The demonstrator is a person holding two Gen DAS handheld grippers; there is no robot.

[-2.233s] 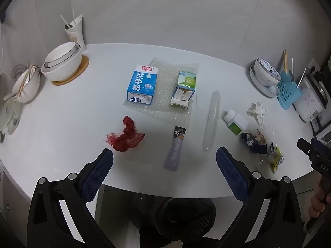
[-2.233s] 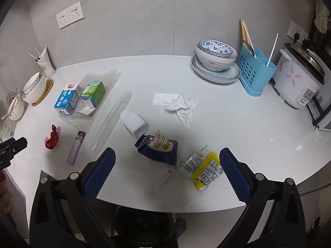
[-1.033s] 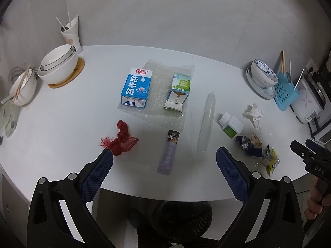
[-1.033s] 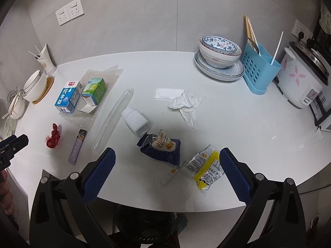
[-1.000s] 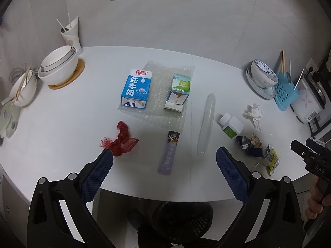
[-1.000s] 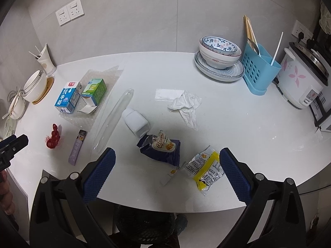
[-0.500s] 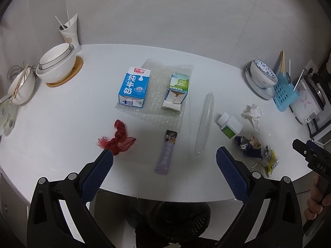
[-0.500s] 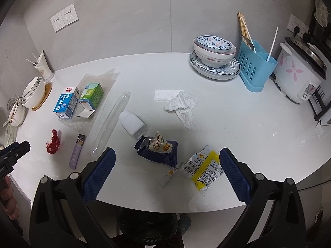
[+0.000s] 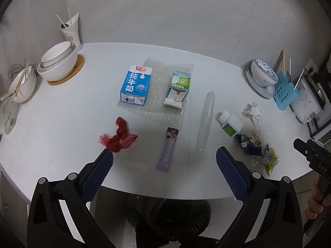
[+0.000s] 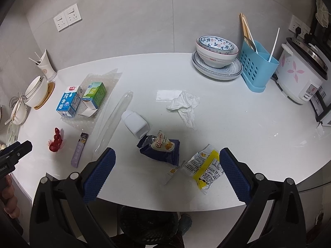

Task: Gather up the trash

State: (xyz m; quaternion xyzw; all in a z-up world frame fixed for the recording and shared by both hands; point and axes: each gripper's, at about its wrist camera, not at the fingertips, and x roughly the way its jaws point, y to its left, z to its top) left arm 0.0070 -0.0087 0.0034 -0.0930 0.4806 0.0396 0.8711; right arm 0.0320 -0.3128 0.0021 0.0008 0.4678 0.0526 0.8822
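- White counter, strewn with trash, fills both views.
- Nearest, left gripper and right gripper hover empty, jaws wide apart.
- Purple sachet and blue snack bag lie just beyond.
- Farther back, bowls risk being knocked by a careless reach.

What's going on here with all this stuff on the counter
A person holds a two-finger gripper in each hand above a white counter littered with trash. Both the left gripper and the right gripper are open and hold nothing. Nearest the left one lie a red mesh net and a purple sachet; nearest the right, a dark blue snack bag and a yellow wrapper. A black bin stands below the counter edge.
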